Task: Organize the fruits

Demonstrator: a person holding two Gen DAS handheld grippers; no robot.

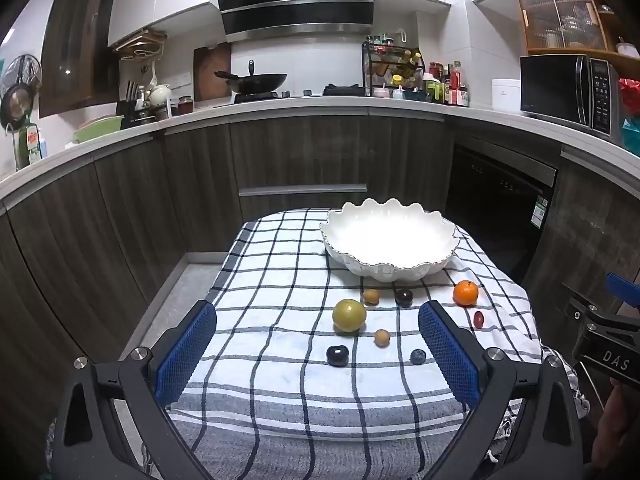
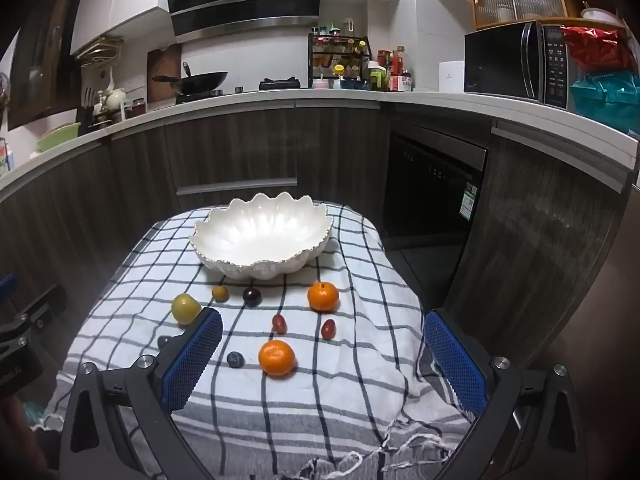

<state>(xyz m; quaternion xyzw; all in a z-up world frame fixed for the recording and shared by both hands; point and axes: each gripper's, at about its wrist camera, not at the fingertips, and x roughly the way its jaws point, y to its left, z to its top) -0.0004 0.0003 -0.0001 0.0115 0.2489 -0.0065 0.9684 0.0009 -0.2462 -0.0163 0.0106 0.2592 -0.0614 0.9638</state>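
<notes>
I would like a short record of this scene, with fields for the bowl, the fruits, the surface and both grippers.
bowl: white scalloped bowl, empty, at far end of the cloth
fruits: all on the cloth, near side of bowl; two oranges, green fruit, smaller dark, red and tan ones
surface: checked cloth
left gripper: open, empty
right gripper: open, empty

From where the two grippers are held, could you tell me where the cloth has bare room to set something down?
The left strip of the checked cloth, left of the white bowl and green fruit, is bare. So is the near striped end in front of the near orange. The right edge past the far orange is free. Between bowl and near orange it is crowded.
</notes>
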